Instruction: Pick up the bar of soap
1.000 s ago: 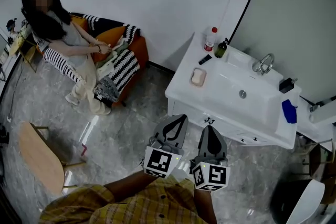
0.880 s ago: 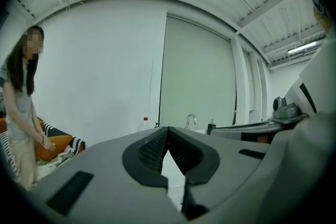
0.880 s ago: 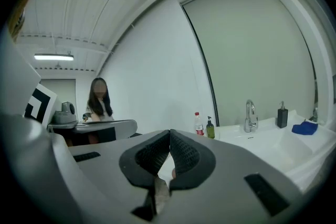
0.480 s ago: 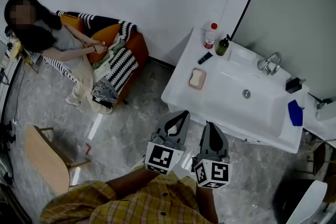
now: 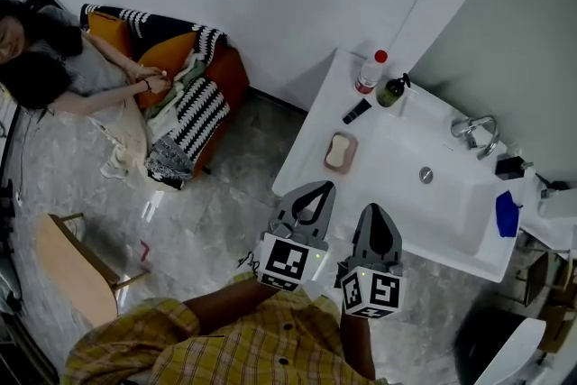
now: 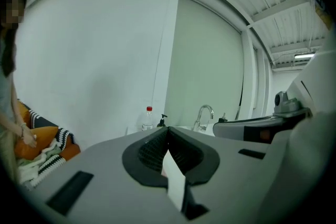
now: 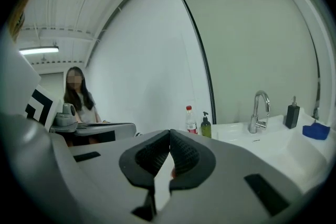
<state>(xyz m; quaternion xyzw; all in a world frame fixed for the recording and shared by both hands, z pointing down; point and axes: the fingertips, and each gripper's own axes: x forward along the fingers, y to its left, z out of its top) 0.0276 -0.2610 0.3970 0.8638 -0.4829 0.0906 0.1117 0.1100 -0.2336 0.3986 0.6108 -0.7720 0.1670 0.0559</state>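
Two shut, empty tools, left tool [image 5: 315,188] and right tool [image 5: 374,209], have come nearer the worktop [image 5: 308,161]; soap [image 5: 339,151] untouched, still approaching.

Gloss on the hard surfaces, soft knit at the side.
At three o'clock I see the smooth, shiny white basin counter [image 5: 388,140] with its polished metal tap [image 5: 478,132]; the pale bar of soap [image 5: 340,151] looks matt. The grey marbled floor [image 5: 207,212] gleams. At nine o'clock lies a black-and-white knitted blanket [image 5: 194,117]; at eight, a pale wooden seat [image 5: 68,270].
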